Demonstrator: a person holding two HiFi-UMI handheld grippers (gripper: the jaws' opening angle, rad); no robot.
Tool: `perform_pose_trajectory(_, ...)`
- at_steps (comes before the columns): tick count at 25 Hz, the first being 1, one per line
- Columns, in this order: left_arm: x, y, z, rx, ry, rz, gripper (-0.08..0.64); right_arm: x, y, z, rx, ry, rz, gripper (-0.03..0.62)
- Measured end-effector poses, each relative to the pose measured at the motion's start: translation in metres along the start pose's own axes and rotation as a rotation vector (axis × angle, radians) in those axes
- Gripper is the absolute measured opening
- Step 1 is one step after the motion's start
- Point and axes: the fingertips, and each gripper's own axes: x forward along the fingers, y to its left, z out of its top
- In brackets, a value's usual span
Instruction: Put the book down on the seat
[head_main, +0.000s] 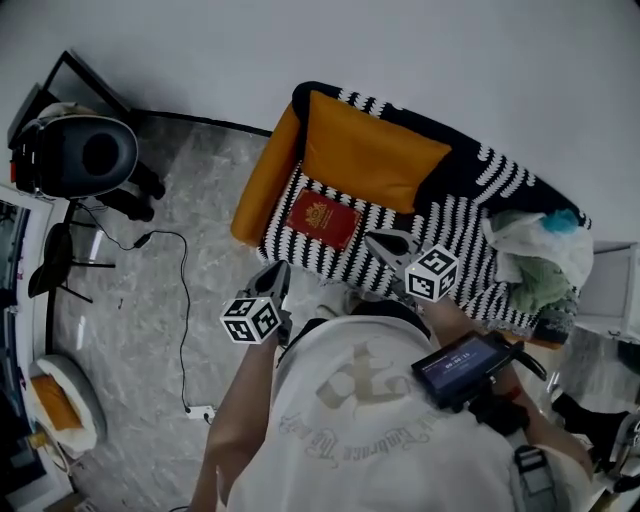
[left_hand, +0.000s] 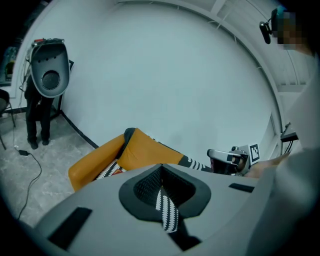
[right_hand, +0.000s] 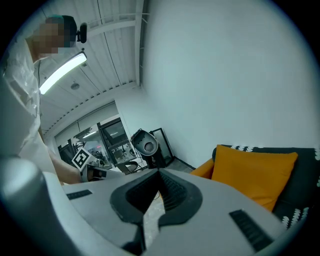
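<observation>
A red book lies flat on the black-and-white striped seat of a sofa, just in front of an orange back cushion; nothing is touching it. My left gripper hovers off the seat's front edge, jaws shut and empty. My right gripper hangs over the seat to the right of the book, also shut with nothing held. In the left gripper view the shut jaws point toward the orange armrest, with the right gripper off to the side. The right gripper view shows its shut jaws and the cushion.
A heap of bags and clothes fills the sofa's right end. A round-headed machine on a stand is at the left, with a cable across the marble floor. A small screen hangs at the person's chest.
</observation>
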Motion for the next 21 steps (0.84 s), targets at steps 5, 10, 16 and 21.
perform_pose_trajectory(5, -0.006, -0.009, -0.008, 0.011, 0.004, -0.013, 0.011, -0.010, 0.013, -0.008, 0.002, 0.000, -0.001, 0.014)
perform_pose_trajectory(10, -0.008, -0.008, -0.015, 0.003, 0.012, -0.015, 0.011, -0.016, 0.016, -0.016, 0.015, 0.003, -0.016, 0.014)
perform_pose_trajectory(16, -0.013, -0.006, -0.024, -0.008, 0.020, -0.012, 0.011, -0.022, 0.020, -0.024, 0.024, 0.003, -0.032, 0.014)
perform_pose_trajectory(21, -0.014, -0.006, -0.023, -0.004, 0.012, -0.012, 0.011, -0.025, 0.021, -0.024, 0.017, 0.001, -0.037, 0.014)
